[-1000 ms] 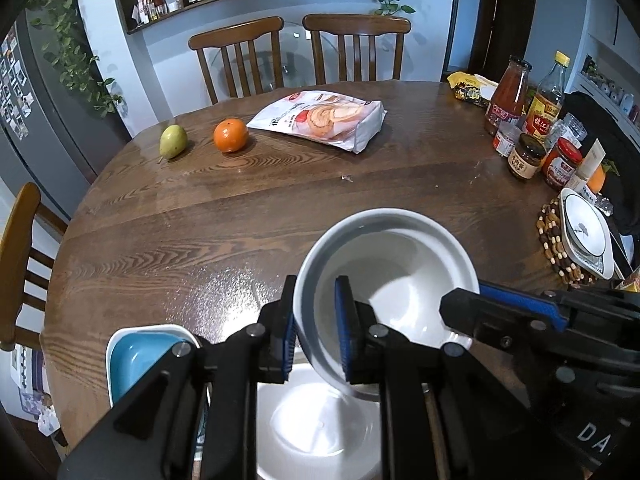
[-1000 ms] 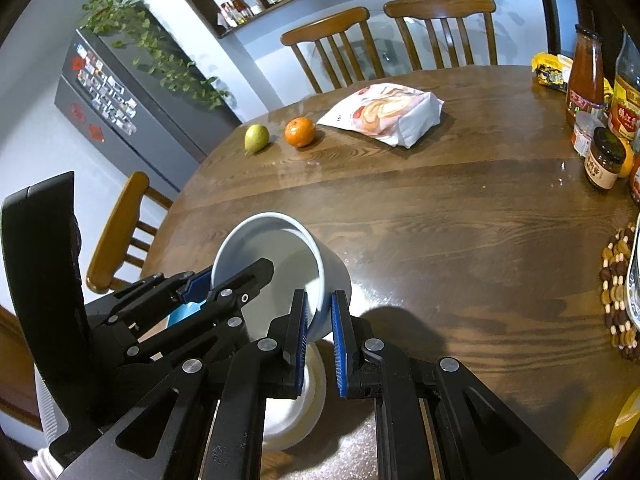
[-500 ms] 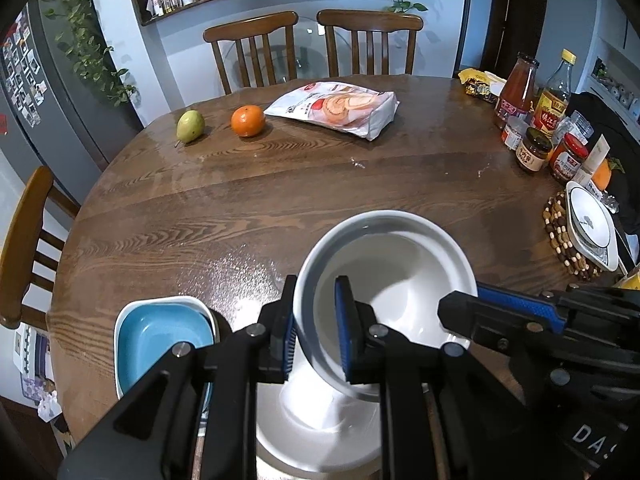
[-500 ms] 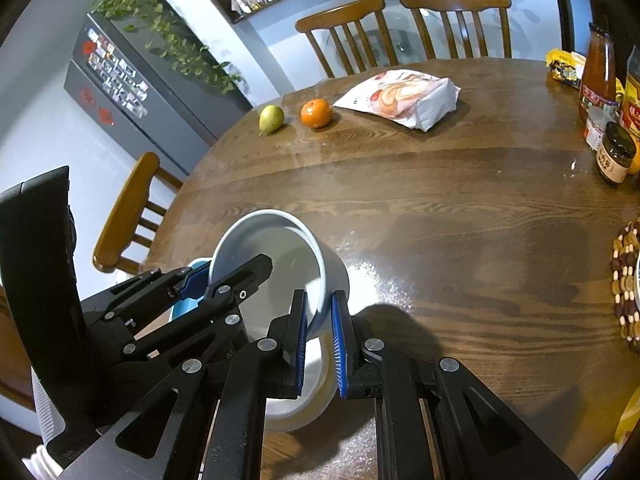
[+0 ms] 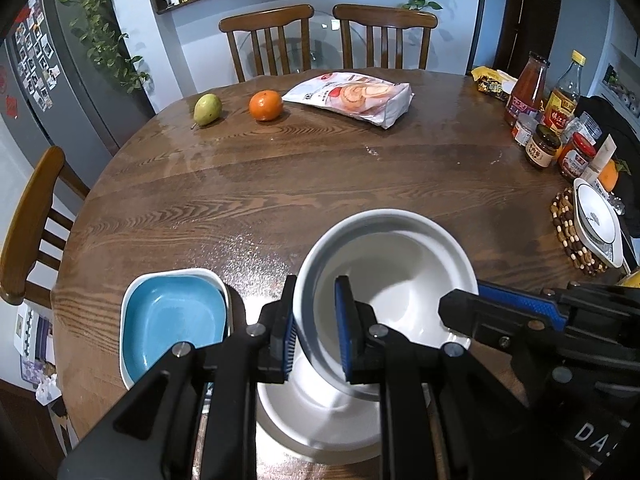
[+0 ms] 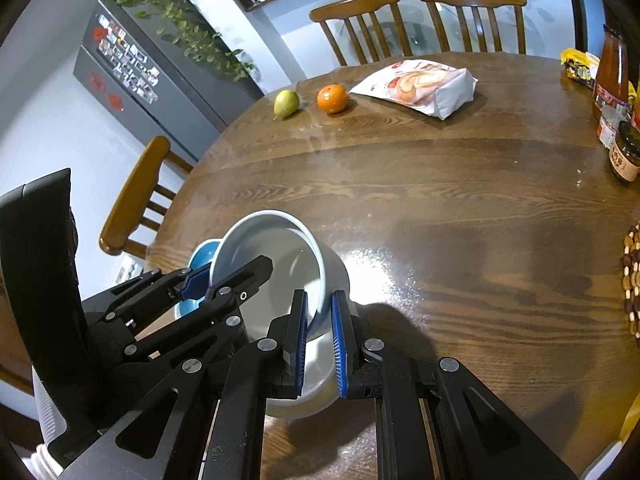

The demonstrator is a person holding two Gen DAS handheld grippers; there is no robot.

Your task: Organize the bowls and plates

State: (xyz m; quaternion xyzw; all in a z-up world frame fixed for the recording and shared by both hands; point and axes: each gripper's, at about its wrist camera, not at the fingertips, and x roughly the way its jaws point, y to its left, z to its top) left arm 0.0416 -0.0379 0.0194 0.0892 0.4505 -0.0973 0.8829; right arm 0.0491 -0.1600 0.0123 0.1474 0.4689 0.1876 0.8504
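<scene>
A: Where are we with the white bowl (image 5: 392, 280)?

B: We have it between both tools. Our left gripper (image 5: 316, 328) is clamped on its left rim, one pad inside and one outside the wall, and our right gripper (image 6: 319, 334) is pinched on the right rim the same way. It hangs at the near edge of the wooden table (image 5: 320, 184), over a shallow white plate (image 5: 316, 420), with the blue square dish (image 5: 176, 316) just to the left.

A: So which step do we call this?

B: We judge it as the stacking step: bringing the bowl down onto that plate.

A: How does it sit in our grip?

B: It's tilted. The mouth opens up and toward us, the base points down and away toward the far side. It's round, so there is no real long axis, only the one running through the base and the mouth, and that leans.

A: What does the next move need?

B: We'd level it, centre the base over the plate's well, lower it gently, and let go only once it rests flat, both sides together, or it may tip or slide
</scene>
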